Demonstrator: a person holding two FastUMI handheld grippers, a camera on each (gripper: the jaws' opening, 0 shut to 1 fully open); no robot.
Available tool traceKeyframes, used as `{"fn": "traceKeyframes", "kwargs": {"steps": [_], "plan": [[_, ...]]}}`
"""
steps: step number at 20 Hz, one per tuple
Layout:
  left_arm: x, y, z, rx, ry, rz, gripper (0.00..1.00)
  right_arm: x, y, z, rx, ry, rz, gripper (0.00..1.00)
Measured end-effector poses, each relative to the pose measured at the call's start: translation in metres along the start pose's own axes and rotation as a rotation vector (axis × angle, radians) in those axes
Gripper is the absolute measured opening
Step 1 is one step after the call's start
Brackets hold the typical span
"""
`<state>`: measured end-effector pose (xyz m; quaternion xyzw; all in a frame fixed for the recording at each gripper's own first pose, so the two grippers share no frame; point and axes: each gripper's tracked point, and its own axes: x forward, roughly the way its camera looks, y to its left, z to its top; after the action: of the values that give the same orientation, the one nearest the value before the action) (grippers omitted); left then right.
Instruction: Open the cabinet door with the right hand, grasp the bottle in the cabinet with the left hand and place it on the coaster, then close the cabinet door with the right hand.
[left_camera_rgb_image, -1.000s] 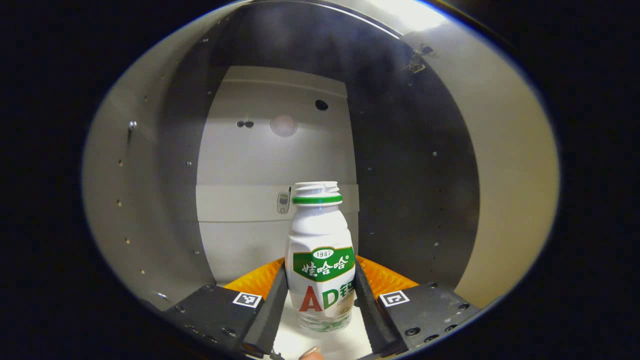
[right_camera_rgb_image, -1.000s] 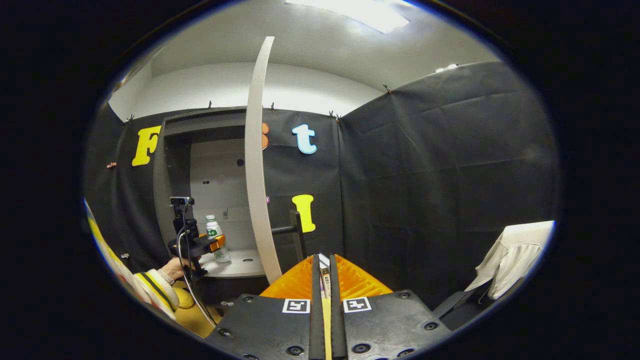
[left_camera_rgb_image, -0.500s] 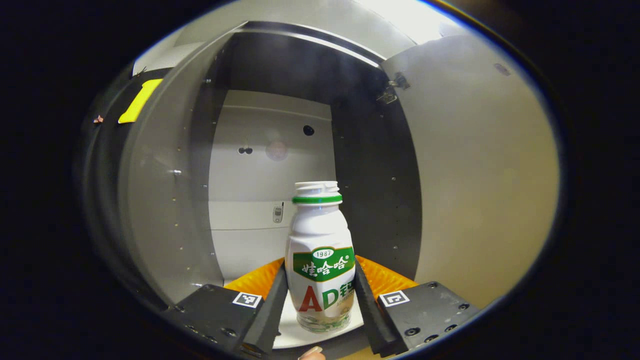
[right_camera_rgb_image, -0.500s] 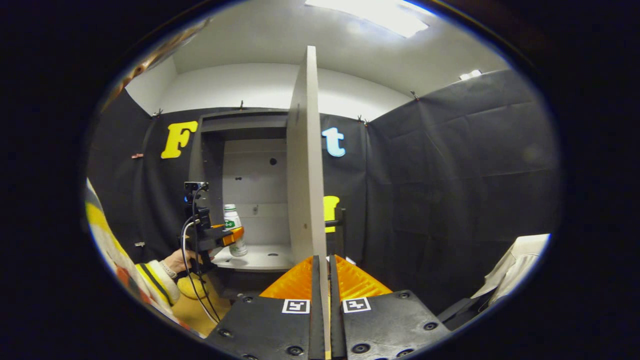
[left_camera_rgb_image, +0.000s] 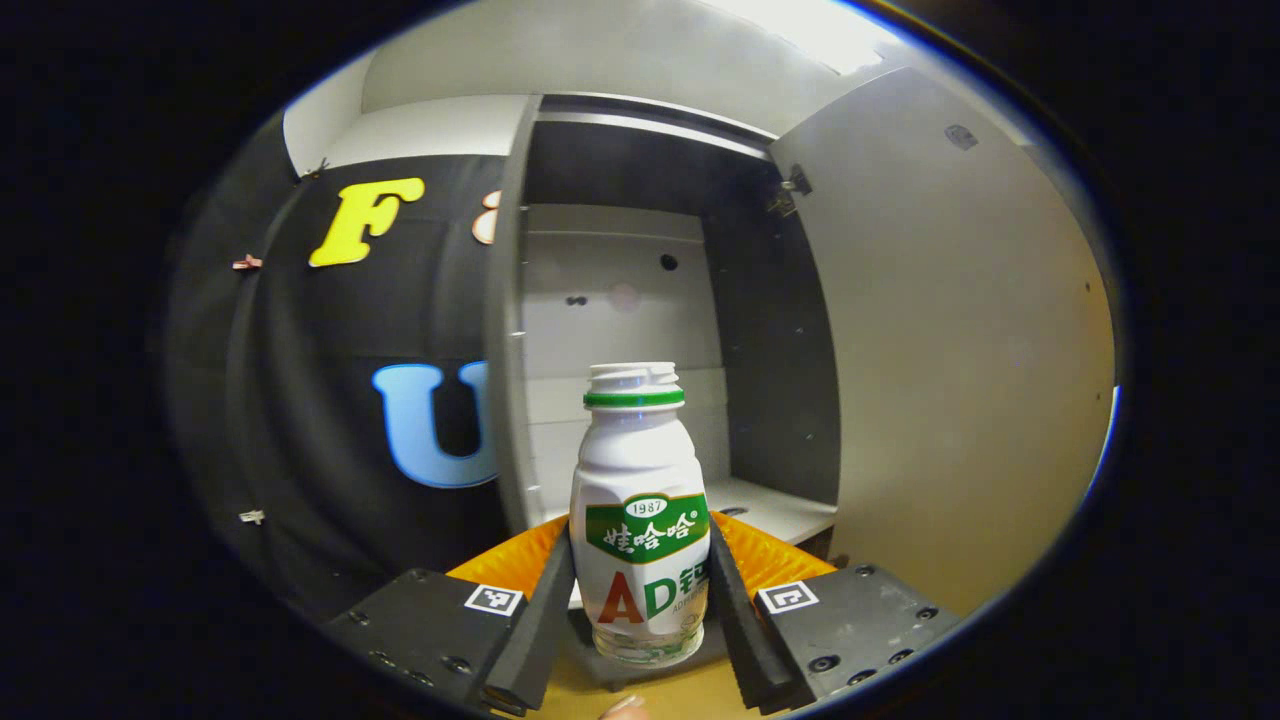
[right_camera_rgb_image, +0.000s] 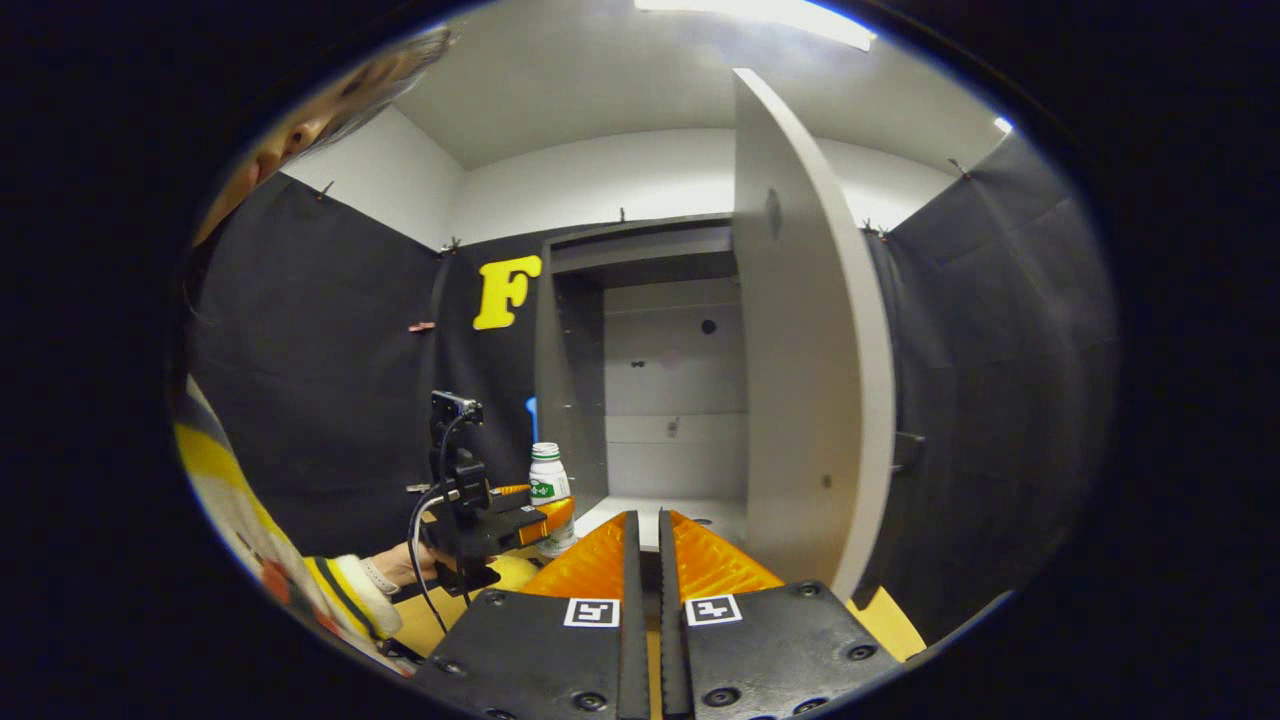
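Black cloth walls the booth around a grey cabinet (left_camera_rgb_image: 620, 300) whose door (left_camera_rgb_image: 950, 350) stands swung wide. Left claw (left_camera_rgb_image: 640, 590) grips the bottle (left_camera_rgb_image: 640, 520) upright between both fingers, out in front of the cabinet's pale shelf (left_camera_rgb_image: 770, 510) (above a tan surface (left_camera_rgb_image: 590, 690)). Right claw (right_camera_rgb_image: 647, 560) is pressed closed on nothing, beside the door (right_camera_rgb_image: 800, 400).
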<state>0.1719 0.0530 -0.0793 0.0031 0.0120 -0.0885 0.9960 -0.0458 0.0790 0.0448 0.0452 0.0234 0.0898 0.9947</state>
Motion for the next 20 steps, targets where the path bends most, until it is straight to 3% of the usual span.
{"fn": "traceKeyframes", "kwargs": {"steps": [3,7,12,20], "plan": [[-0.041,0.030,-0.035,-0.016,0.049,0.077,0.71,0.015,0.026,-0.019,-0.047,0.045,0.120,0.10],[-0.088,0.043,-0.078,-0.028,0.072,0.135,0.71,0.038,0.048,-0.047,-0.056,0.097,0.206,0.09],[-0.125,0.028,-0.139,-0.079,0.077,0.120,0.71,0.070,0.056,-0.081,-0.093,0.087,0.229,0.09],[-0.151,-0.003,-0.244,-0.061,0.107,0.112,0.72,0.123,0.066,-0.173,-0.200,0.237,0.227,0.09]]}}
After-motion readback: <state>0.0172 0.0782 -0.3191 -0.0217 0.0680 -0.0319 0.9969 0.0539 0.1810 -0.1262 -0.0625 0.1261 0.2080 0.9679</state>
